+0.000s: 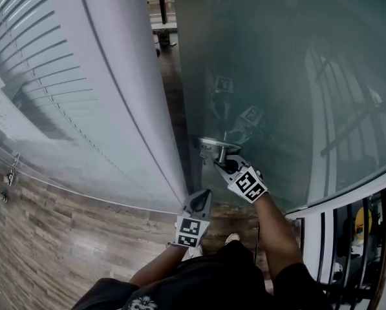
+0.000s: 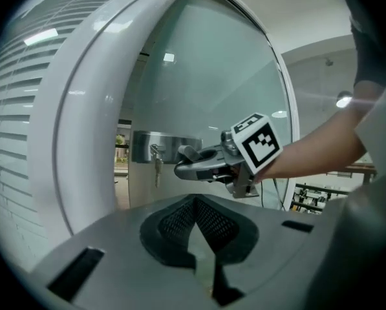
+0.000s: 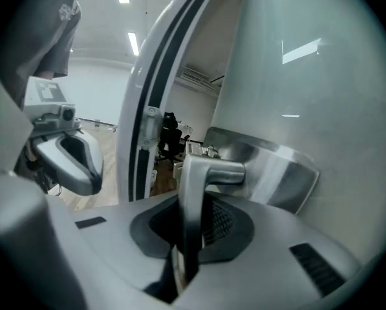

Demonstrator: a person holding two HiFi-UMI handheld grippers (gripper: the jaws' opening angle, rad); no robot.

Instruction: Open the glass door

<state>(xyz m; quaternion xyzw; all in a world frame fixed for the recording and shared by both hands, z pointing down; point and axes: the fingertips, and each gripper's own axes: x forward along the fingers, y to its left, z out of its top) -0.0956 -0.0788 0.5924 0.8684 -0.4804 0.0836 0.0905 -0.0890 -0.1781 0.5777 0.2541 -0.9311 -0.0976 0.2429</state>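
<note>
The frosted glass door stands ajar from the white frame, with a strip of wood floor showing in the gap. A steel lock plate near the door's edge carries a lever handle. My right gripper is shut on that lever, which runs down between its jaws. Keys hang from the lock plate. My left gripper hovers low by the door's edge, shut with nothing in it. It looks at the right gripper.
White blinds lie behind the glazing left of the frame. Wood-plank floor is underfoot. A dark railing runs at the lower right. Chairs and desks show through the gap.
</note>
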